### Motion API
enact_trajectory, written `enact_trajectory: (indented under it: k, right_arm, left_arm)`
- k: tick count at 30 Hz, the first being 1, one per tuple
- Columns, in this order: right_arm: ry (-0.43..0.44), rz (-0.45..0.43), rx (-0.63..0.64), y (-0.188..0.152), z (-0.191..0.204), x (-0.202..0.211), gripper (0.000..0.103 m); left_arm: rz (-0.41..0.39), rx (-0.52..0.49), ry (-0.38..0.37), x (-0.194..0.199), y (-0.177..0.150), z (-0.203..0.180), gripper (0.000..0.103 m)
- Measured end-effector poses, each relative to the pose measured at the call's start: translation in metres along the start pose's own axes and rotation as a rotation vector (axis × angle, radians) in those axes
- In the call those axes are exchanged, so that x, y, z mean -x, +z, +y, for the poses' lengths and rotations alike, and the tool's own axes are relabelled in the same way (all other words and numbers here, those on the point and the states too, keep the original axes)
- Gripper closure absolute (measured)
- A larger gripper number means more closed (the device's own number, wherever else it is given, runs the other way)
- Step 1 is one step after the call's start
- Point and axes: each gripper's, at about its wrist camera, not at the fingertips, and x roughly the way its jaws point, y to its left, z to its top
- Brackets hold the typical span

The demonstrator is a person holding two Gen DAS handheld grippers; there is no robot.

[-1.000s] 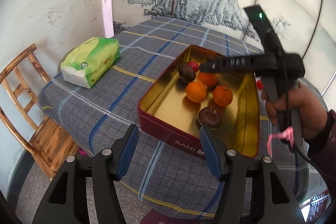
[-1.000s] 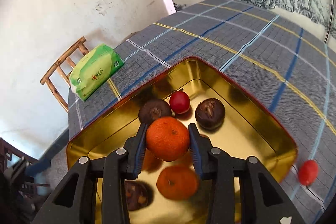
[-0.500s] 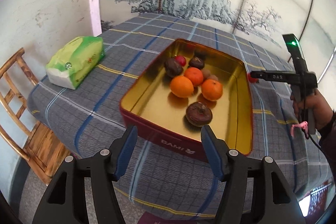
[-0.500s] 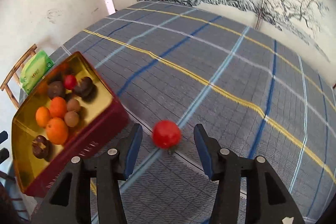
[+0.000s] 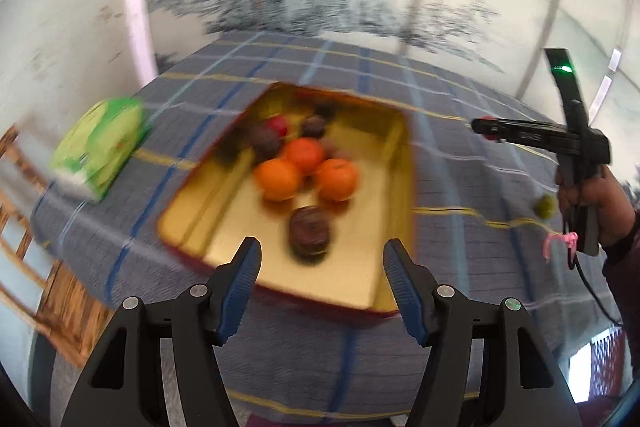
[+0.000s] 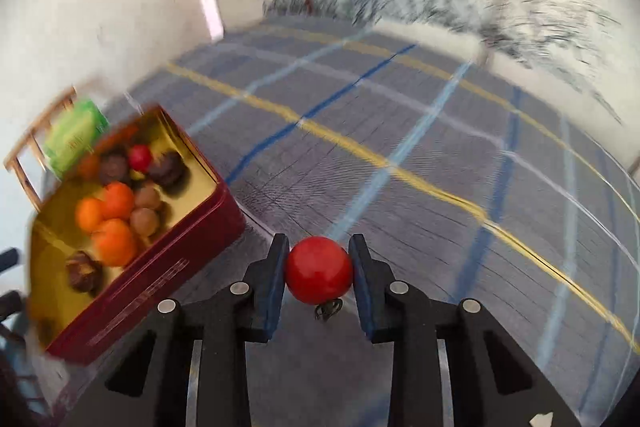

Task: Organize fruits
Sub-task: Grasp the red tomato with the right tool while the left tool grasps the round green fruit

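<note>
My right gripper is closing on a small red tomato, and its blue pads press both sides of it just over the checked cloth. The red tin with a gold inside stands to its left, holding oranges, dark round fruits and a small red one. In the left wrist view my left gripper hangs open over the tin's near edge, nothing between its fingers, with a dark fruit and oranges beyond. The right gripper shows there to the right of the tin.
A green packet lies on the cloth left of the tin. A wooden chair stands off the table's left edge. A small green fruit lies by the person's hand. Walls back the table.
The right gripper left an orange in the tin, swung right across the cloth, and closed on the red tomato. The left gripper drifted closer over the tin, staying open.
</note>
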Motion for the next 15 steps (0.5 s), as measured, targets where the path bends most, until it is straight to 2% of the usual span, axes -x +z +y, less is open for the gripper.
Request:
enact_trajectory:
  k: [4,5,9,10,13,15]
  right_arm:
    - [-0.157,-0.049,-0.106,-0.052,-0.075,0.071,0.075]
    - [-0.209,-0.043,-0.135,-0.067,-0.093,0.082,0.075]
    - [-0.320,0.002,-0.271,-0.120,-0.152,0.104,0.075]
    - [-0.334,0.005,-0.299,-0.129,-0.162,0.107,0.075]
    - [-0.347,-0.006,-0.378,-0.153,-0.188,0.113,0.074]
    - [-0.342,-0.014,-0.391,-0.159,-0.194,0.113,0.074]
  left_arm:
    - [0.006,-0.118,-0.150,-0.009,0.016,-0.052,0.033]
    - [0.003,-0.145,-0.181,-0.012,0.020,-0.065,0.032]
    - [0.023,-0.246,-0.333,-0.037,0.038,-0.134,0.032]
    - [0.030,-0.270,-0.381,-0.046,0.044,-0.155,0.032]
    - [0.060,-0.307,-0.449,-0.068,0.057,-0.200,0.032]
    - [0.053,-0.344,-0.464,-0.079,0.061,-0.225,0.032]
